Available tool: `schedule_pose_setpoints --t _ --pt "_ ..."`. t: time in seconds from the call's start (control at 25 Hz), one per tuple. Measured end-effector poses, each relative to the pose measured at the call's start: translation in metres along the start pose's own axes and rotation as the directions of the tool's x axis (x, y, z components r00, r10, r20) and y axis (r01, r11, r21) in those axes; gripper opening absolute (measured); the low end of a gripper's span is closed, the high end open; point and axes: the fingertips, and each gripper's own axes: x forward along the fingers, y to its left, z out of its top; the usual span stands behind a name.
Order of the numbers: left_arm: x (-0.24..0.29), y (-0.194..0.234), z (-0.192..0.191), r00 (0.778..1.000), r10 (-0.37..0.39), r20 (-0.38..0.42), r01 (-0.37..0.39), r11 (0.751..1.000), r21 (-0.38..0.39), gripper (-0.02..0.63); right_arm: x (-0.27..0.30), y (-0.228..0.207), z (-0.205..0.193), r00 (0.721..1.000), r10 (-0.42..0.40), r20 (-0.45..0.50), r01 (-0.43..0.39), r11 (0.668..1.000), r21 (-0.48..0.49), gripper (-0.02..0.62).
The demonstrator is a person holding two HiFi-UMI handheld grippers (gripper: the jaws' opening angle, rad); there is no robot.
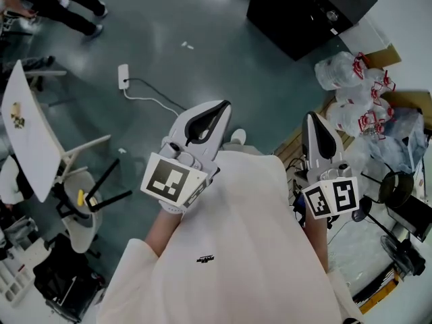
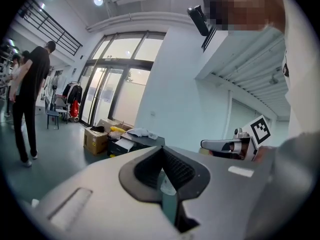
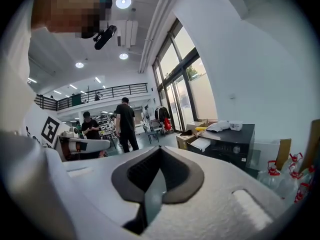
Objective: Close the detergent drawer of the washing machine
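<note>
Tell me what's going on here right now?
A person holds the left gripper and right gripper up by their chest, both with jaws together and nothing between them. Neither touches anything. A black appliance stands apart across the floor; no detergent drawer can be made out, so the closing isn't under way.

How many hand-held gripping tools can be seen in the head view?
2: the white left tool at the left, the white right tool at the right, both shut.

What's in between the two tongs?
In the head view, the person's white shirt fills the stretch between the left tongs and right tongs; both are shut.
</note>
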Motion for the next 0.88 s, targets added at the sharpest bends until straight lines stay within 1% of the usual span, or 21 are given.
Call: schedule_pose_setpoints --t 0.08,0.2,0.28,0.48,0.64,0.76,0.88 --pt "0.005 -0.005 -0.002 1.0 0.023 0.002 -0.023 1.0 -0.005 0.017 -0.002 -0.009 0.001 1.0 0.012 0.007 -0.012 1.0 0.003 0.0" --pt "0.012 -0.013 -0.013 0.999 0.049 -0.005 -0.049 0.997 -0.055 0.018 -0.007 -0.018 -0.002 1.0 0.03 0.001 -0.03 1.0 0.006 0.0" --pt "0.018 -0.02 -0.017 0.999 0.051 -0.013 -0.052 0.996 -0.078 0.018 -0.009 -0.023 -0.003 0.999 0.04 -0.003 -0.04 0.999 0.008 0.0" --pt "0.032 -0.033 -0.013 0.999 0.04 -0.02 -0.041 0.998 -0.057 0.018 -0.011 -0.038 -0.003 0.999 0.047 0.004 -0.047 0.998 0.029 0.0" --pt "0.04 -0.027 -0.011 0.999 0.048 -0.014 -0.049 0.997 -0.059 0.018 -0.007 -0.046 -0.01 0.999 0.047 -0.011 -0.046 0.998 0.045 0.0" --pt "0.047 -0.023 -0.012 0.999 0.04 -0.014 -0.041 0.998 -0.056 0.018 -0.003 -0.053 -0.008 0.999 0.036 -0.005 -0.035 0.998 0.057 0.0" --pt "0.052 -0.014 -0.011 1.0 0.03 -0.009 -0.03 0.998 -0.06 0.018 0.006 -0.055 -0.005 1.0 0.023 -0.004 -0.023 0.999 0.048 0.0"
